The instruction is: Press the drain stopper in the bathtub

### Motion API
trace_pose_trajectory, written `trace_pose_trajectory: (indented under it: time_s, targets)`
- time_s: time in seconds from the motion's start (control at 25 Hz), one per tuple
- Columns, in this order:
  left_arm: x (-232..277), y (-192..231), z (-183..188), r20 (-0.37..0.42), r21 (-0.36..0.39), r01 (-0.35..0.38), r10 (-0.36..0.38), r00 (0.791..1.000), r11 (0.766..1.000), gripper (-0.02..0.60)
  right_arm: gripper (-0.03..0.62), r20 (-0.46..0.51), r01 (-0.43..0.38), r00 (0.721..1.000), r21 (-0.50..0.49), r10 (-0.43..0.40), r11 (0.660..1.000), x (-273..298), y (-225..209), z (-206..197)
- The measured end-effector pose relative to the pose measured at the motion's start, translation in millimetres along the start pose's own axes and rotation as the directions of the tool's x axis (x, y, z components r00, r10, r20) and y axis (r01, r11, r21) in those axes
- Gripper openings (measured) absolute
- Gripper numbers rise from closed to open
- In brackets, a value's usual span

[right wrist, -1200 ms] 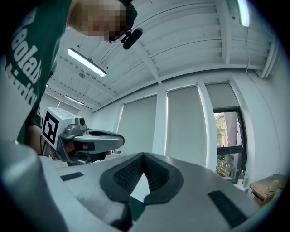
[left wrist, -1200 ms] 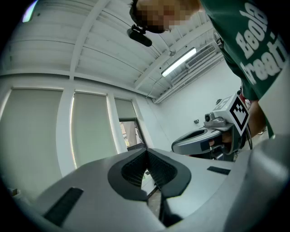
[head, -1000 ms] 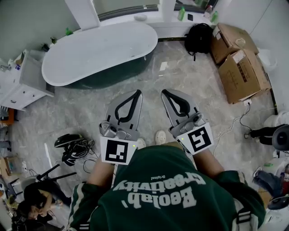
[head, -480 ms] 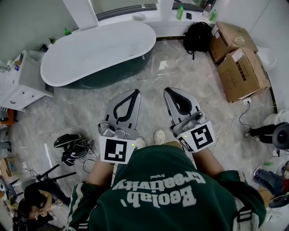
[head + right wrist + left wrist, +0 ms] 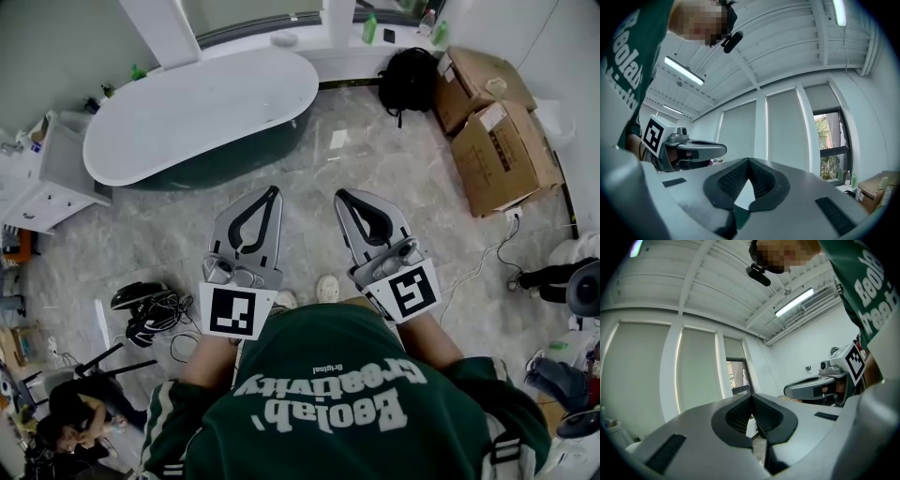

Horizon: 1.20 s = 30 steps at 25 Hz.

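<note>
The bathtub (image 5: 230,157), white on top with a dark green outer wall, stands at the upper left of the head view, a stretch of marble floor away from me. Its drain stopper cannot be made out. I hold both grippers in front of my chest, side by side. The left gripper (image 5: 273,190) is shut, tips touching, with nothing in it. The right gripper (image 5: 339,195) is shut and empty too. Both gripper views look upward at ceiling and windows. The left gripper (image 5: 751,395) sees the other one at its right, and the right gripper (image 5: 749,161) sees its partner at the left.
A black backpack (image 5: 410,80) and cardboard boxes (image 5: 502,150) lie at the upper right. A white cabinet (image 5: 47,178) stands left of the tub. Black gear and cables (image 5: 145,309) lie on the floor at left, near a crouched person (image 5: 70,412). Bottles (image 5: 375,26) stand on the window ledge.
Both grippers have shifted slightly left in the head view and stay shut. The view has shifted a little, so the tub sits a touch higher in it.
</note>
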State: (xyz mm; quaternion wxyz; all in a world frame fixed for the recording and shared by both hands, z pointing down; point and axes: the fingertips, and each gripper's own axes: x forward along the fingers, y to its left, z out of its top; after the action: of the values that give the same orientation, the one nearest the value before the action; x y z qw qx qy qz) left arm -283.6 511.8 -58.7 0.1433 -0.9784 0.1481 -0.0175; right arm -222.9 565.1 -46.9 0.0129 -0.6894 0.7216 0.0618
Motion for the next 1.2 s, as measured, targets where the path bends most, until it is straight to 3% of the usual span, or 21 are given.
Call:
trace_pose_trajectory:
  time_s: [0.12,0.32,0.52,0.76,0.92,1.08,1.2]
  targets:
    - [10.8,-8.3,-0.7,-0.001,0.02,-0.008,0.008,1.0,1.0,0.006,0.009,0.004,0.003,1.0,0.01,-0.003,1.0,-4.8,-13.4,-3.7]
    - [23.8,-17.0,-0.4,0.016,-0.053,-0.058,0.059,0.998,0.997,0.007,0.009,0.006,-0.017,1.0,0.01,0.017,1.0,-12.4,-30.3,-10.2]
    - [32.2,-31.4,-1.7,0.0,-0.008,-0.039,0.039,0.999,0.999,0.007,0.009,0.026,-0.003,1.0,0.002,0.003,1.0,-19.7,-43.8,-7.4]
    - [37.7,-44.9,-2.6,-0.009,-0.029,-0.024,0.023,1.0,0.999,0.006,0.009,0.021,-0.005,1.0,0.013,0.005,1.0,-27.9,-45.8,-10.3]
    - [42.9,-53.8,1.3,0.003,-0.098,-0.02,0.02,1.0,0.995,0.006,0.009,0.015,-0.027,1.0,0.03,0.026,0.999,-34.4,-47.8,-16.5]
    - [43.2,-58.8,1.9,-0.007,-0.075,-0.022,0.022,1.0,0.997,0.006,0.009,0.022,-0.027,0.999,0.041,0.027,0.999,-38.7,-51.7,-16.7]
    - [42.7,-59.7,-0.4,-0.014,-0.108,-0.028,0.026,1.0,0.994,0.007,0.009,0.021,-0.026,0.999,0.05,0.025,0.998,-40.3,-54.0,-19.3]
